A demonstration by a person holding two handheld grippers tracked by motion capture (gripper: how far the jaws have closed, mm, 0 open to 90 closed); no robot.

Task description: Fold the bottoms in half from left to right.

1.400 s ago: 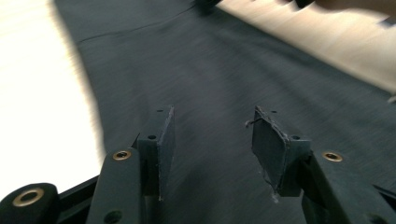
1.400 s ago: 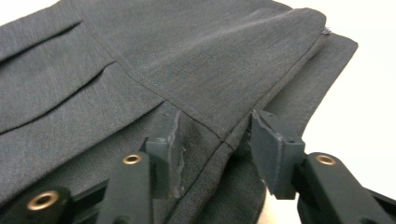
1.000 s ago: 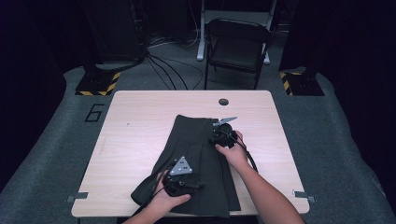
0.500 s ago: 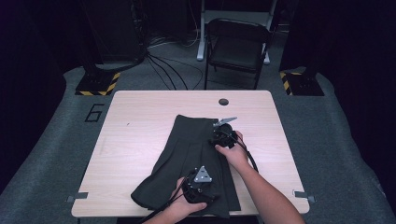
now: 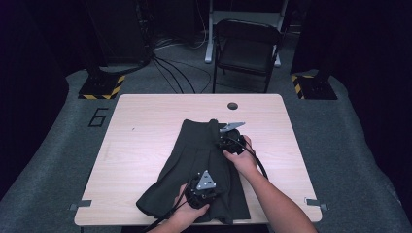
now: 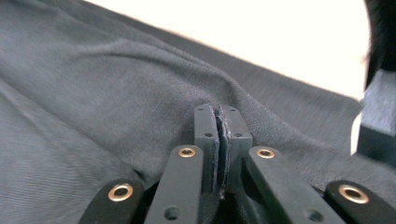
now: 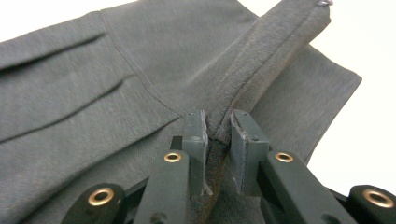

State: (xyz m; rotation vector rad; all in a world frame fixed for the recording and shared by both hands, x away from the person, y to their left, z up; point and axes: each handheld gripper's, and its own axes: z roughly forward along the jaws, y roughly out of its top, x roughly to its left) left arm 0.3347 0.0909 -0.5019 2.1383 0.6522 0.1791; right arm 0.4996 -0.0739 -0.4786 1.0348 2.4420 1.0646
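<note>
A dark grey pleated cloth skirt [image 5: 194, 174] lies on the light wooden desk [image 5: 145, 136]. The left gripper [image 6: 222, 140] is pinched tight on a fold, and the right gripper [image 7: 217, 140] squeezes a thick ridge. Both should probably lift together so it folds flat.

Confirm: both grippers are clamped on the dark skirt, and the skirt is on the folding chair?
Not the chair. The skirt lies on the table, as the high view shows; the chair stands behind the table with nothing on it. The rest holds: left gripper and right gripper each pinch a fold of the fabric.
</note>
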